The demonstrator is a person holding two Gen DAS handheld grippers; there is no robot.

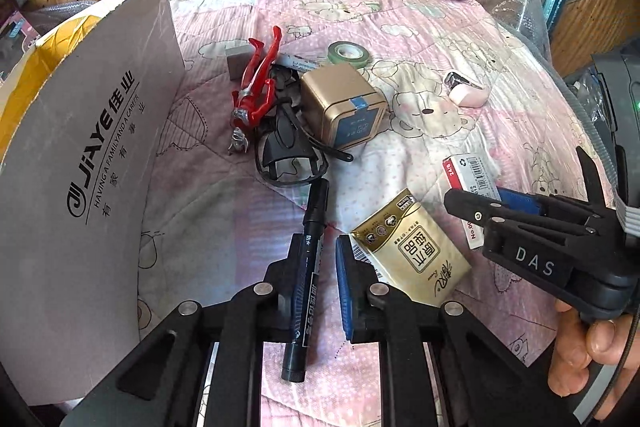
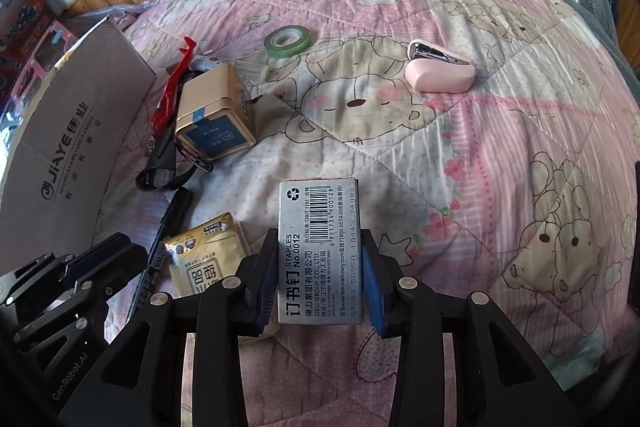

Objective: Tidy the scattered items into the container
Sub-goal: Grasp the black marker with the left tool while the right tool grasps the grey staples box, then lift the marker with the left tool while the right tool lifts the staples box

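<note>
Through the left wrist camera, my left gripper (image 1: 320, 263) has its jaws partly closed around the black marker pen (image 1: 307, 267); the left pad seems to touch the barrel, but a gap shows on the right side, so I cannot tell whether it is truly clamped. The pen lies on the pink bear-print quilt (image 1: 420, 27), beside a gold tissue packet (image 1: 412, 247). The open cardboard box (image 1: 92, 163) stands to the left. The pen looks light, stiff and smooth, so I judge mid-barrel the safest hold against rolling.

Through the right wrist camera, my right gripper (image 2: 320, 275) has its jaws closed on the long sides of the small grey staple box (image 2: 320, 251), low over the quilt. It looks light but crushable card, so I would squeeze gently.
</note>
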